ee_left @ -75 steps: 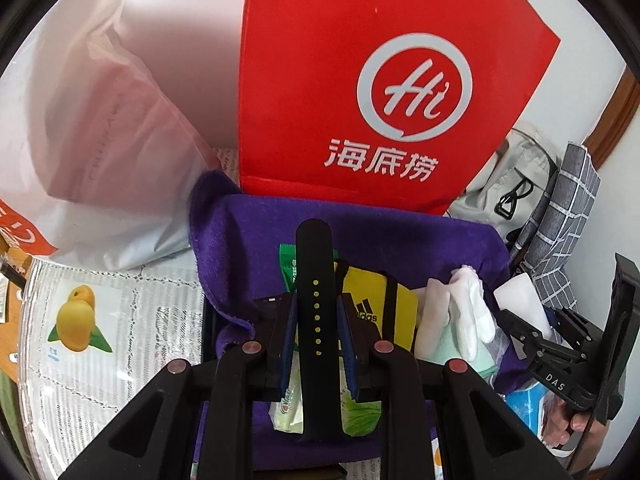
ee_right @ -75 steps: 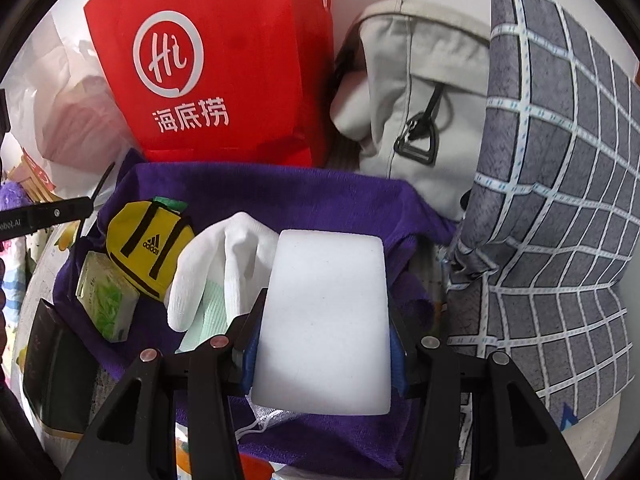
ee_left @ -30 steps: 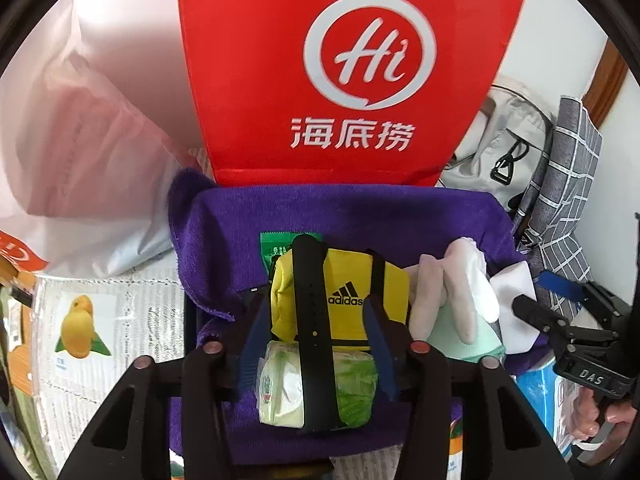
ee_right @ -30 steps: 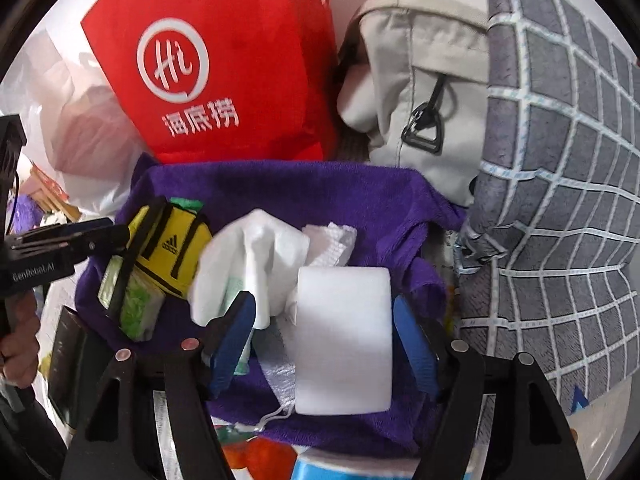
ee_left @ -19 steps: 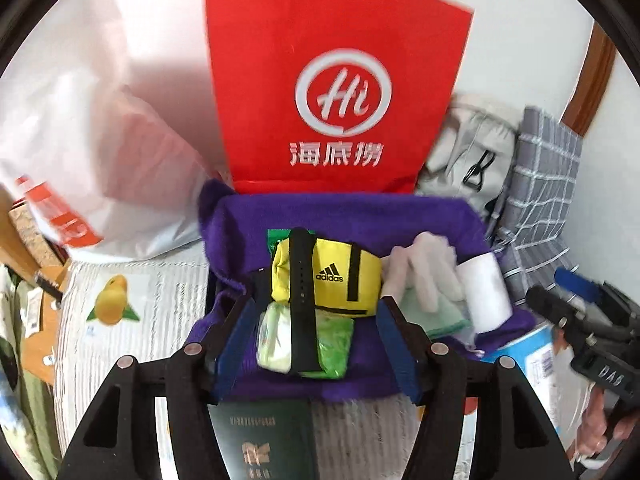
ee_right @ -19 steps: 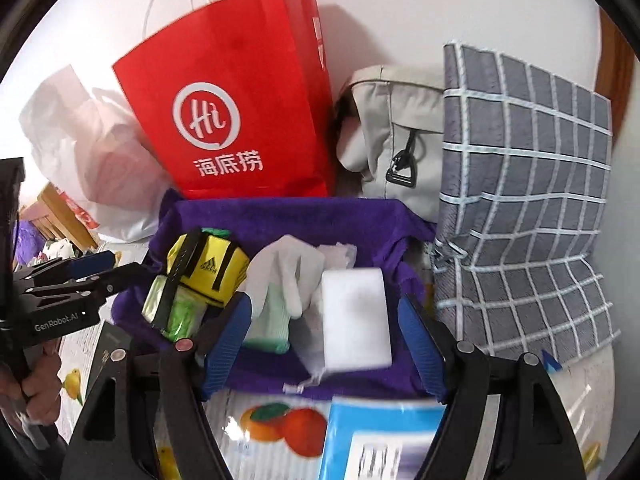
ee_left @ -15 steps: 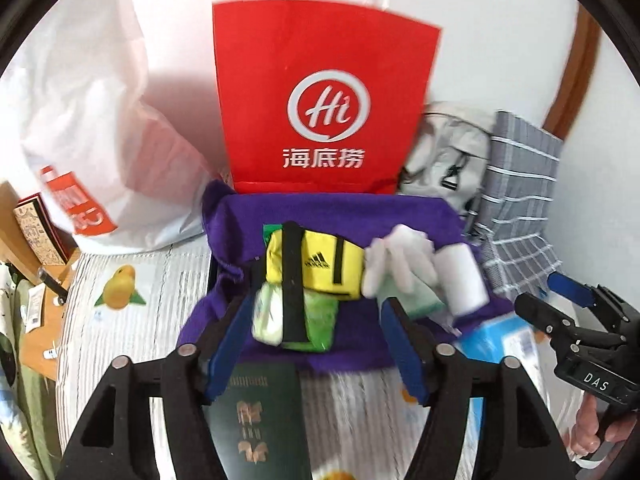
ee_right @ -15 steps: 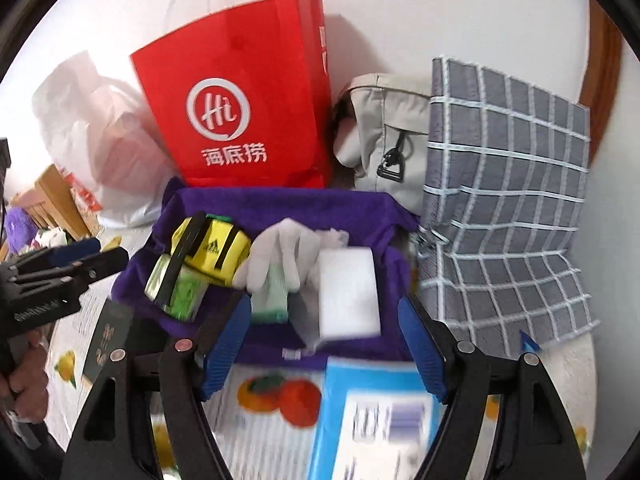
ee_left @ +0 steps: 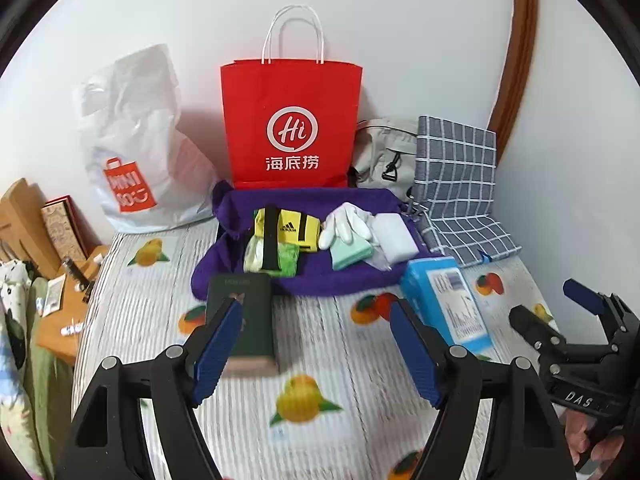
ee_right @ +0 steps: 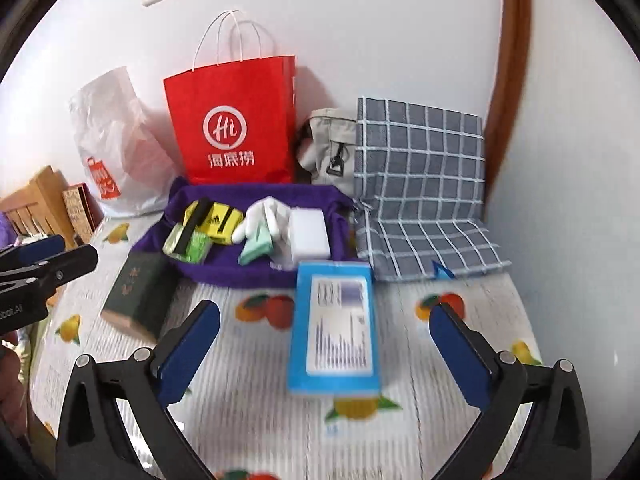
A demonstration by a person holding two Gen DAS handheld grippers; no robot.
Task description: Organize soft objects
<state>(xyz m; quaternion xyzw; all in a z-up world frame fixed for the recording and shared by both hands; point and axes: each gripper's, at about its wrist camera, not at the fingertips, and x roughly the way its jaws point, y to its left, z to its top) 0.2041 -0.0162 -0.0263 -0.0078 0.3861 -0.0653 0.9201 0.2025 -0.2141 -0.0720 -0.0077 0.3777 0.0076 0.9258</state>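
Observation:
A purple towel [ee_left: 304,284] [ee_right: 248,274] lies on the bed before the red paper bag. On it rest a yellow Adidas pouch [ee_left: 288,228] [ee_right: 218,218], a green tissue pack [ee_left: 288,260] [ee_right: 192,246] with a black strap [ee_left: 270,240] across it, white gloves [ee_left: 344,222] [ee_right: 266,210], a mint cloth [ee_left: 350,250] [ee_right: 256,250] and a white sponge [ee_left: 396,234] [ee_right: 308,232]. My left gripper [ee_left: 316,348] is open and empty, well back from the towel. My right gripper [ee_right: 326,352] is open and empty, above the blue box.
A red paper bag [ee_left: 292,124] [ee_right: 236,124], white plastic bag [ee_left: 136,140], grey bag [ee_left: 380,152] and checked grey cushion [ee_right: 420,188] line the wall. A dark green booklet [ee_left: 248,316] [ee_right: 136,292] and blue box [ee_left: 448,304] [ee_right: 336,328] lie on the fruit-print sheet [ee_left: 320,420].
Both grippers opened, leaving the black strap and the white sponge on the towel, then pulled far back from it, bringing the booklet and blue box into view.

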